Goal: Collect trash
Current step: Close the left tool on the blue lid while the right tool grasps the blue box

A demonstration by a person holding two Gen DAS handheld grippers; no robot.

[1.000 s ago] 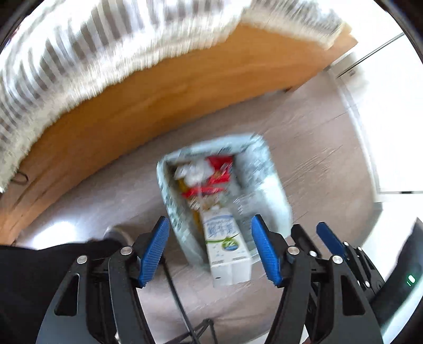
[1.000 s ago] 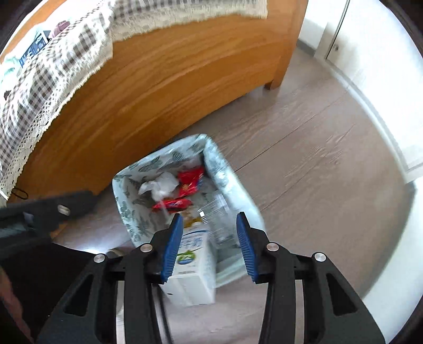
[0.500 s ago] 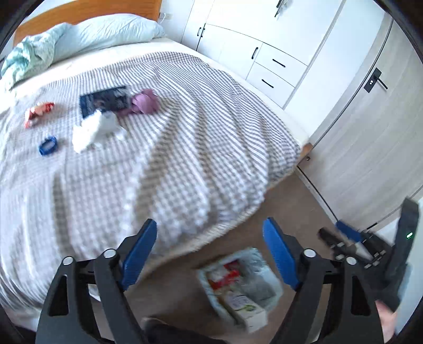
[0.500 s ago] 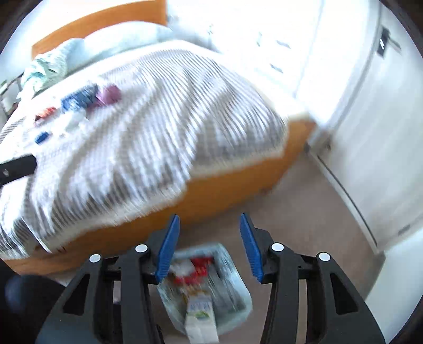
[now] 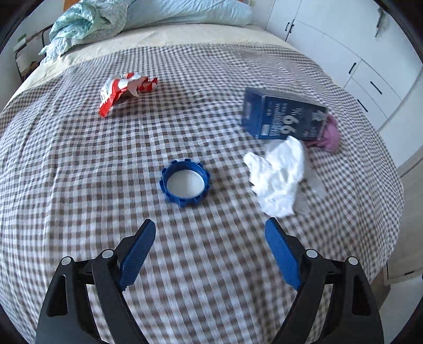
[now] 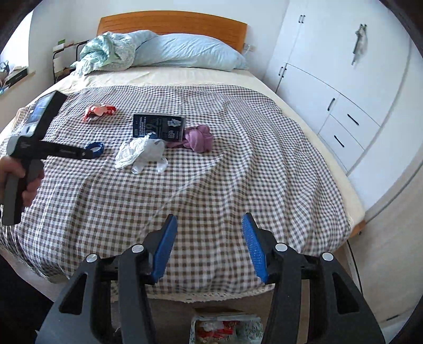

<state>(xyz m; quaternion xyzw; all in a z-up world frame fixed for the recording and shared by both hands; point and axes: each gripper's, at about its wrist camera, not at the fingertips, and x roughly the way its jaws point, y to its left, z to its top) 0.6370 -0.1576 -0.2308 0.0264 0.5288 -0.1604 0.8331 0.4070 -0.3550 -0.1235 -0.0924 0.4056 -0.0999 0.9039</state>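
My left gripper [image 5: 209, 221] hangs open over the checked bedspread [image 5: 79, 185], nothing between its fingers. Just beyond its tips lies a blue bottle cap [image 5: 185, 183], hollow side up. To the right are a crumpled white tissue [image 5: 277, 177], a dark blue carton [image 5: 283, 117] and a purple cloth ball [image 5: 330, 132]. A red-and-white wrapper [image 5: 124, 90] lies farther back left. My right gripper [image 6: 209, 216] hovers over the bed's foot, its jaws opening with nothing in them. The trash bin [image 6: 227, 328] stands on the floor beneath it.
A hand [image 6: 15, 172] holds the left gripper's handle at the left edge of the right wrist view. A blue pillow [image 6: 185, 53] and a crumpled blanket [image 6: 105, 53] lie by the wooden headboard [image 6: 171, 23]. White wardrobes [image 6: 330, 92] line the right wall.
Both grippers rose away from the trash bin and swung up over the bed. The left jaws spread wider; the right jaws widened slightly. The milk carton stayed in the bin.
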